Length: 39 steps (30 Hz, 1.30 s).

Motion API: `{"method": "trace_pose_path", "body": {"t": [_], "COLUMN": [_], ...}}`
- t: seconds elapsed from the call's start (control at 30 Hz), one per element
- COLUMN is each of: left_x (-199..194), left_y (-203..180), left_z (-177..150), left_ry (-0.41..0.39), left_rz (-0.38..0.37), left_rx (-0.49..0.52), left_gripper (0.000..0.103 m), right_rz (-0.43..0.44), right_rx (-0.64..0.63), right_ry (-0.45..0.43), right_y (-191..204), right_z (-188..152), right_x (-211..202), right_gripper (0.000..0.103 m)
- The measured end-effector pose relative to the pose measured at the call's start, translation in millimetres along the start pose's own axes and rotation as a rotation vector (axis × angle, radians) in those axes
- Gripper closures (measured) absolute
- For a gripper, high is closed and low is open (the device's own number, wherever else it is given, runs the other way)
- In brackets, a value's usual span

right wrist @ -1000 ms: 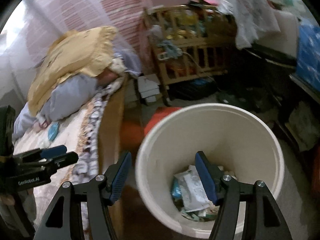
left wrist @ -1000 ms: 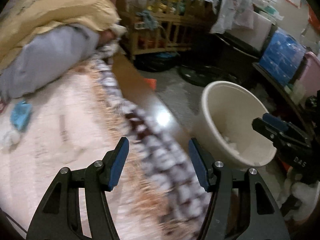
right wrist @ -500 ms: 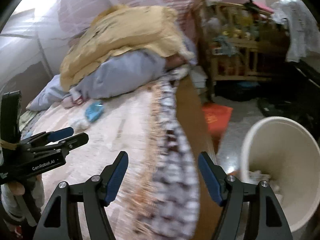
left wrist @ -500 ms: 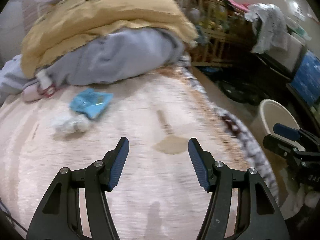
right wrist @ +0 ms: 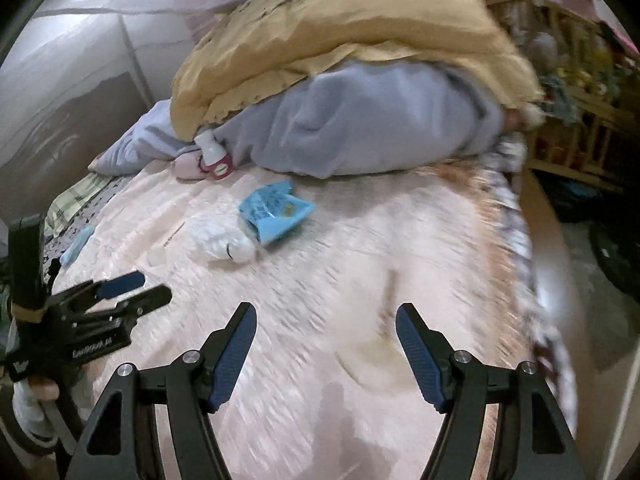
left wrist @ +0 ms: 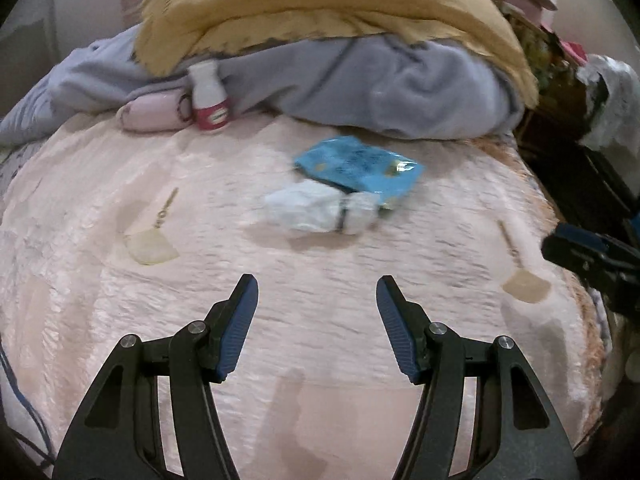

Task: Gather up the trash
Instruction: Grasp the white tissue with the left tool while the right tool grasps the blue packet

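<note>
Lying on the pink bedspread of the bed are two pieces of trash: a blue wrapper and, touching its near edge, a crumpled white wad. Nothing stands between them and either hand-held gripper; the bedspread in front is bare apart from printed beige motifs. Behind the trash a heap of grey bedding under a yellow quilt closes off the far side. A small white bottle with a red label leans against the grey bedding, beside a pink pouch.

The left hand-held gripper is released, jaws apart with nothing between them, hanging over the bedspread short of the white wad. The right hand-held gripper is likewise released and empty, its jaws having just been opening.

The left wrist view alone shows the tip of the right tool at its right edge. The right wrist view alone shows the left tool from the side, with the person's hand on its handle, a checked cloth at the bed's far left, a patterned fringe along the bed's right edge, and a wooden crib beyond. The wrapper and wad there lie to the upper left of the right jaws.
</note>
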State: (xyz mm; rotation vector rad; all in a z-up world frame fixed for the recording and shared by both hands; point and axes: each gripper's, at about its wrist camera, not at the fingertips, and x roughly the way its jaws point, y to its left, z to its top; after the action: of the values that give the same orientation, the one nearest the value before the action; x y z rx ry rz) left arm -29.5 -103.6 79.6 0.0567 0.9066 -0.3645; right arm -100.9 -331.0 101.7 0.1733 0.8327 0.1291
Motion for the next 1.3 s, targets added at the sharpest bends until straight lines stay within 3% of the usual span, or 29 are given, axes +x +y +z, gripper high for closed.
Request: {"method": "trace_pose_path", "body": {"t": [0.27, 0.5, 0.67, 0.73, 0.77, 0.87, 0.9, 1.23, 1.27, 1.3], "left_x": [30, 43, 55, 62, 65, 74, 77, 117, 120, 122], "left_y": [33, 38, 37, 35, 34, 30, 28, 13, 11, 9], "left_z": [15, 25, 30, 33, 34, 39, 40, 61, 62, 60], "left_ry": [0.041, 0.060, 0.067, 0.069, 0.068, 0.056, 0.052, 0.047, 0.047, 0.045], "left_rz": [-0.078, -0.129, -0.144, -0.146, -0.148, -0.147, -0.147, -0.159, -0.164, -0.175], "left_rx": [-0.087, -0.097, -0.110, -0.119, -0.124, -0.141, -0.150, -0.261, -0.268, -0.270], "left_gripper": [0.043, 0.043, 0.042, 0.040, 0.039, 0.037, 0.036, 0.036, 0.040, 0.056], "right_rz": [0.034, -0.003, -0.015, 0.003, -0.004, 0.042, 0.048, 0.076, 0.079, 0.083], "right_rx": [-0.106, -0.281, -0.309, -0.281, -0.266, -0.211, -0.199, -0.124, -0.115, -0.103], "right_ry": [0.044, 0.105, 0.171, 0.197, 0.195, 0.137, 0.126, 0.021, 0.016, 0.016], "right_y": [34, 60, 63, 57, 53, 39, 35, 6, 4, 0], "right_z": [55, 89, 96, 93, 91, 85, 83, 50, 46, 41], "right_x": [82, 149, 190, 200, 200, 178, 171, 80, 72, 63], "right_gripper": [0.026, 0.021, 0.021, 0.033, 0.035, 0.067, 0.070, 0.071, 0.071, 0.071]}}
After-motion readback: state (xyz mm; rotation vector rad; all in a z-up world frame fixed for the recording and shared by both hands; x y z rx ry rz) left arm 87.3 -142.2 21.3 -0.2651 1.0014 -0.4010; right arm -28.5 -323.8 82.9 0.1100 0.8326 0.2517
